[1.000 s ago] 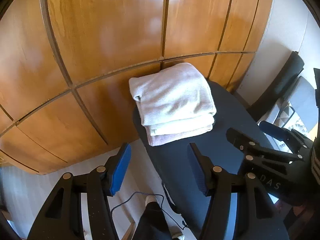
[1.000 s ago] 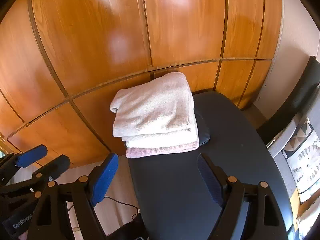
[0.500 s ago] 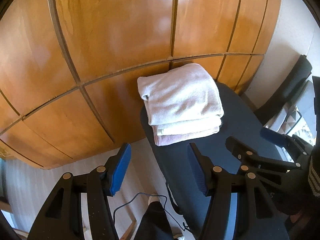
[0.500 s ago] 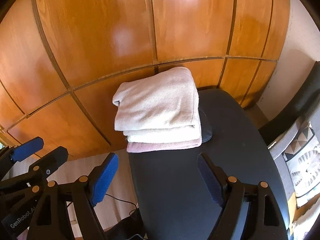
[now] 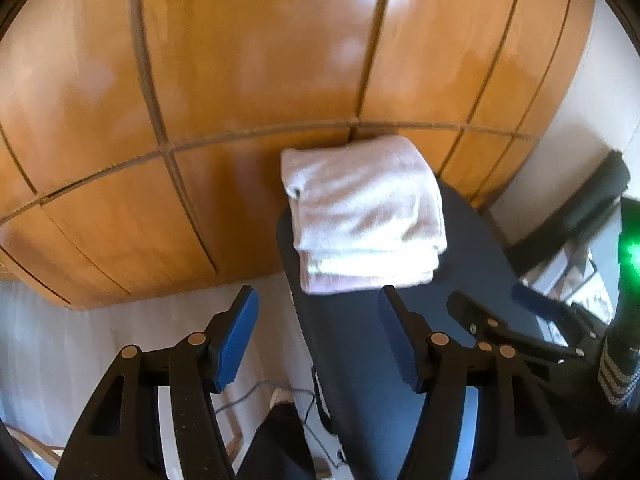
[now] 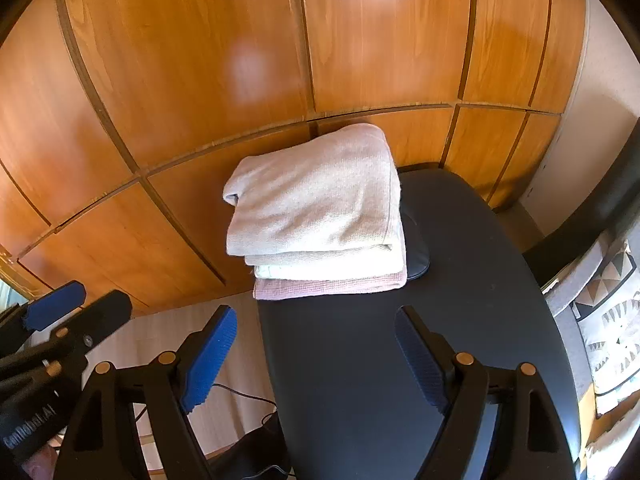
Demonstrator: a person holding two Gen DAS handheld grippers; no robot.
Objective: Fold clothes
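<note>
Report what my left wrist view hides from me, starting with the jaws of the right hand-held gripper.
Observer: The right hand-held gripper is open. Nothing sits between its blue pads, and it is short of the folded stack.
Operator: Check the table right of the stack.
Observer: A dark rounded pad lies on the dark table, partly tucked under the stack's right edge.
Operator: Look farther right.
Observer: Fabric with a triangle pattern lies beyond the table's right edge.
</note>
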